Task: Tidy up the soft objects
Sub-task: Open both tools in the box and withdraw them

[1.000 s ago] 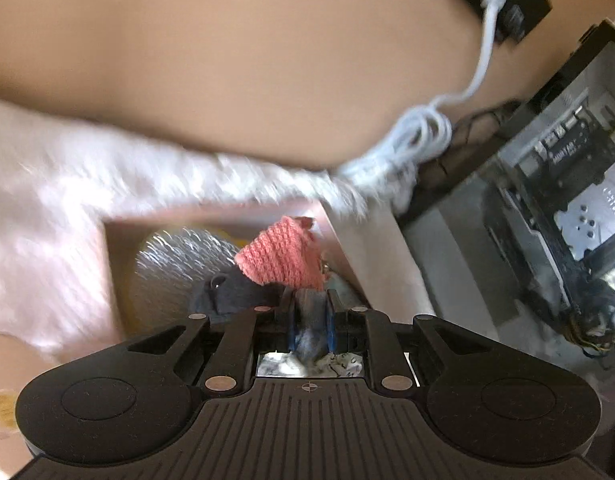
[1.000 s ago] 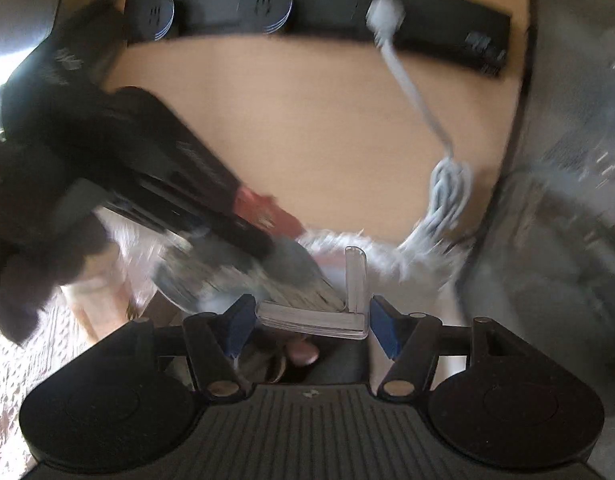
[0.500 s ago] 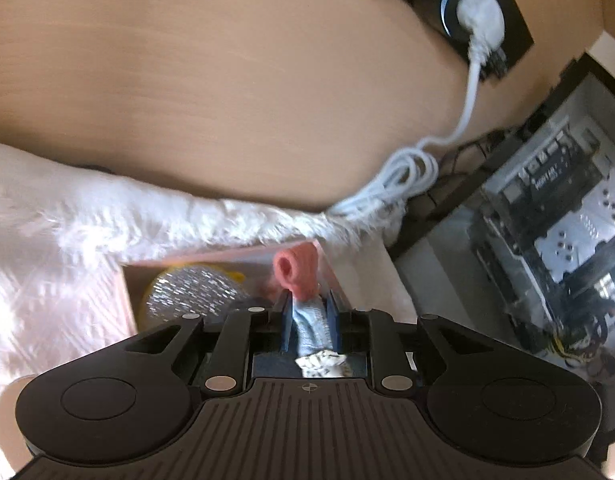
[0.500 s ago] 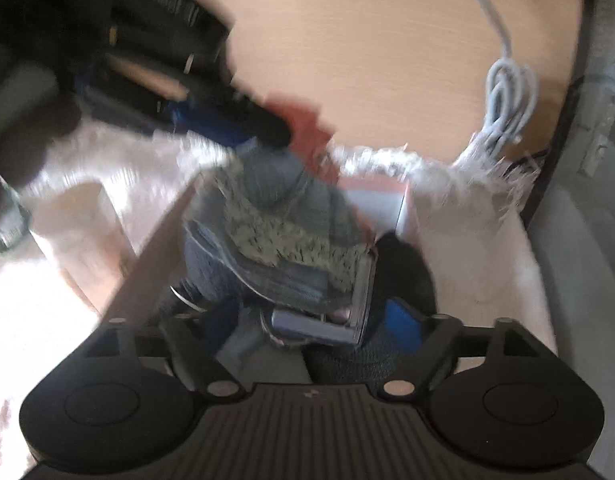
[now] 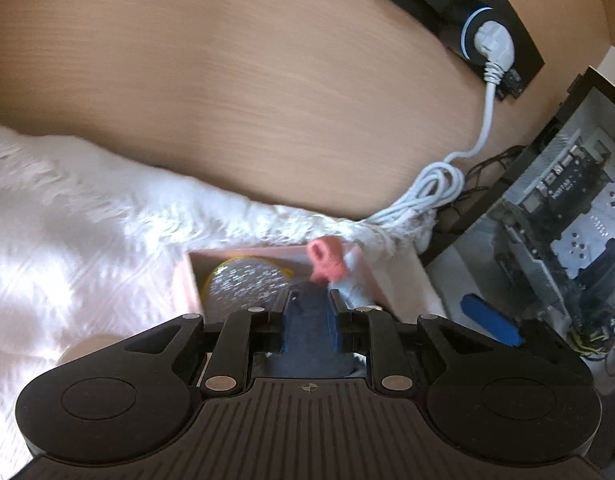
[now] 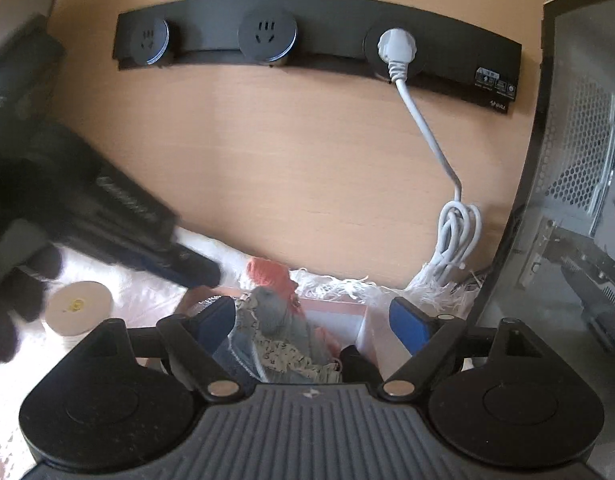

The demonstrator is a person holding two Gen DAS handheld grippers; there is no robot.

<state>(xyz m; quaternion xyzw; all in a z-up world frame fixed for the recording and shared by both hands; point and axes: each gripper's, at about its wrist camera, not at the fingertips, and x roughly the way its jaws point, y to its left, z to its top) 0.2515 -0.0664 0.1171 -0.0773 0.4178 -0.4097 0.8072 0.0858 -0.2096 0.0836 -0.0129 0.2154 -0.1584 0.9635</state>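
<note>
A white cable [image 6: 431, 136] hangs from a black power strip [image 6: 319, 40] beside a computer case [image 6: 579, 184].

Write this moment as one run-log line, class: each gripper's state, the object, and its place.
left gripper: shut on soft doll | right gripper: open | soft doll: above pink box

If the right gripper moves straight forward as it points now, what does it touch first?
Probably the grey soft toy with the pink knitted top, lying between the open right gripper fingers over the pink box. Depth is unclear.
</note>
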